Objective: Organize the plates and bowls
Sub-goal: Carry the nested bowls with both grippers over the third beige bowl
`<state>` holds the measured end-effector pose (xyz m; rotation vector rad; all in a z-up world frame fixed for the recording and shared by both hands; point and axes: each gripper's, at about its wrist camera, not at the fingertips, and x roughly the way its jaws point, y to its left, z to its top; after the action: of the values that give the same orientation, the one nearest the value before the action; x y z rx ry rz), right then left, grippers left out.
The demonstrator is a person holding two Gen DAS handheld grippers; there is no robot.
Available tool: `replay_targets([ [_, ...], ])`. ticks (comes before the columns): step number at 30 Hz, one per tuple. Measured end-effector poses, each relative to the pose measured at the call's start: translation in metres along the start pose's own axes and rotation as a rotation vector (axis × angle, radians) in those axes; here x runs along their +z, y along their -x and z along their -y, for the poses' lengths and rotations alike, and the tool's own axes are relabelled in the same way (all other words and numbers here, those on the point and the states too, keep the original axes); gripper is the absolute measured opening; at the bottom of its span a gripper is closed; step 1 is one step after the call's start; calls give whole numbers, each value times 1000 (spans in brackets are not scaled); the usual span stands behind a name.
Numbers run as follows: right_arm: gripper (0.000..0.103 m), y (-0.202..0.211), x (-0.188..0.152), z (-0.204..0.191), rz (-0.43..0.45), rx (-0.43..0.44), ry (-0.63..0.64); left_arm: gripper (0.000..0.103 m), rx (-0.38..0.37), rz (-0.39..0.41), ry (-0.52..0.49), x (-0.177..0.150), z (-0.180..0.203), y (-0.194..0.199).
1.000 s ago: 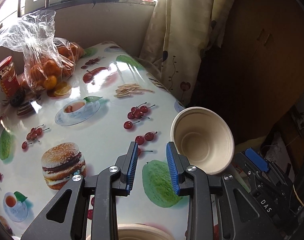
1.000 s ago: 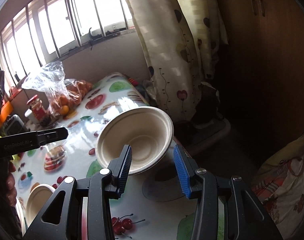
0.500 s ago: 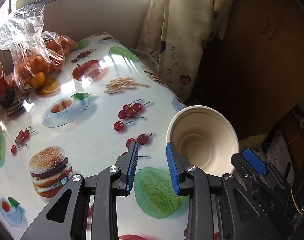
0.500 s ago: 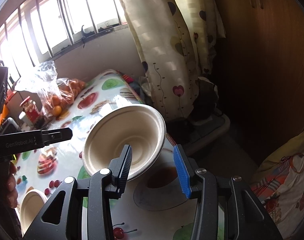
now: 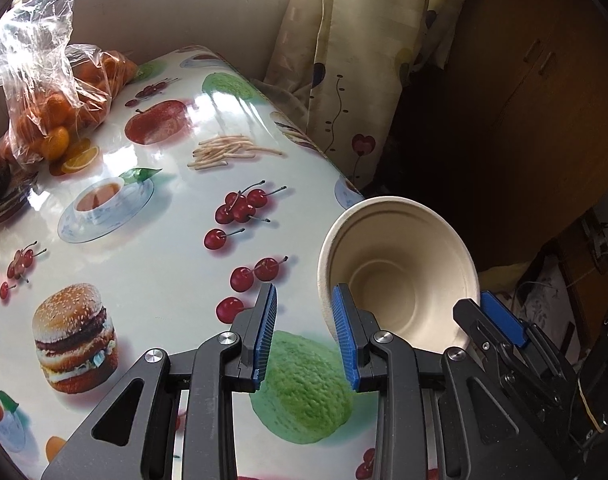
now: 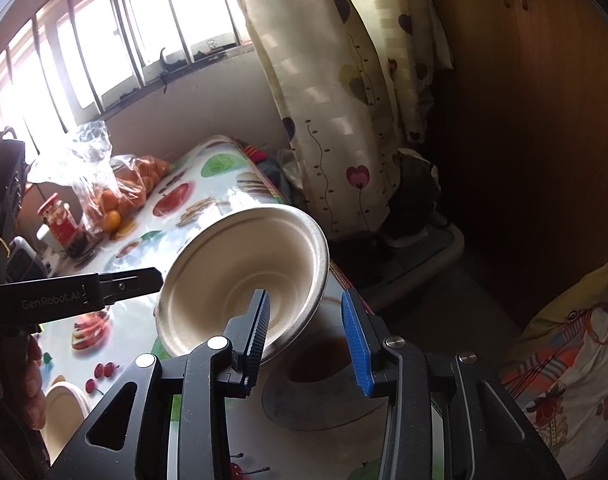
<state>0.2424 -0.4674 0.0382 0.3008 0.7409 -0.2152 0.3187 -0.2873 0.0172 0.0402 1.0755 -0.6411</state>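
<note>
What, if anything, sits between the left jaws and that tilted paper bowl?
Nothing visible. The bowl hangs tilted just right of the left gripper, its rim next to the right-hand jaw. Only bare tablecloth shows between the open jaws.

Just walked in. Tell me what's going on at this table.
A person is working two handheld grippers over a table with a food-print cloth. The right gripper carries a pale paper bowl tilted above the table's edge, its wall between the fingers; the jaws have just been closing on it. The left gripper hovers open and empty beside it. Another pale dish waits on the table.
</note>
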Motion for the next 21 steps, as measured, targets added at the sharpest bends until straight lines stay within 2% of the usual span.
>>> replay_targets([
  [4,32,-2,0,1,-4,2,-3,30,-4,-2,3,0,1,-3],
  [6,30,-3,0,1,-6,2,0,23,-5,-3,4,0,1,-4],
  [9,29,-3,0,1,-6,3,1,19,-8,-3,4,-1,2,-5],
  [21,22,-5,-2,-2,-13,9,6,9,-27,-5,8,0,4,-8],
])
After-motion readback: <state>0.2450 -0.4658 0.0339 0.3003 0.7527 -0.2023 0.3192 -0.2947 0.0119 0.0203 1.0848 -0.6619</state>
